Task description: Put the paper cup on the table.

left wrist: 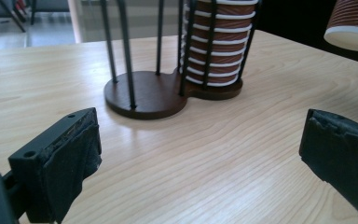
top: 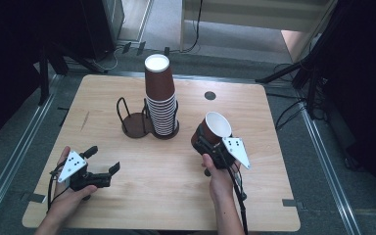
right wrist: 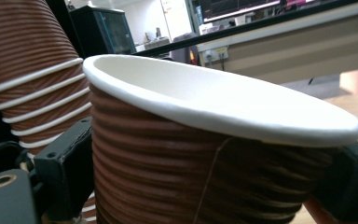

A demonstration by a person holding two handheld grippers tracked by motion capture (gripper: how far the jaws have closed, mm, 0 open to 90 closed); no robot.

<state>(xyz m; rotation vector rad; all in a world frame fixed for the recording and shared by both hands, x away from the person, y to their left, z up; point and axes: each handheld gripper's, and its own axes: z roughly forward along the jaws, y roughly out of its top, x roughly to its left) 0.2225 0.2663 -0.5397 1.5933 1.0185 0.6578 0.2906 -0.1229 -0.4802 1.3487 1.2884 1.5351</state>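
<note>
The left gripper rests low on the counter with its jaws spread wide and nothing between them, apparently parked in reserve while the other hand works. Ahead of it and somewhat to its right stands the holder, a dark wooden figure-eight base with thin black wire uprights; one ring is vacant, probably the spot meant for the next cup, and the other cages the stack, a tall column of nested, upside-down paper cups whose white rims stripe the ribbed brown walls. Further right, the right gripper is clamped on a single cup, its padded jaws pressing opposite sides of the corrugated sleeve below the rolled white lip. The cup is tilted, mouth up and away from the hand, held off the counter, right of the stack and apart from it. Gripping the ribbed wall rather than the rim likely keeps the thin paper from crushing or slipping.
</note>
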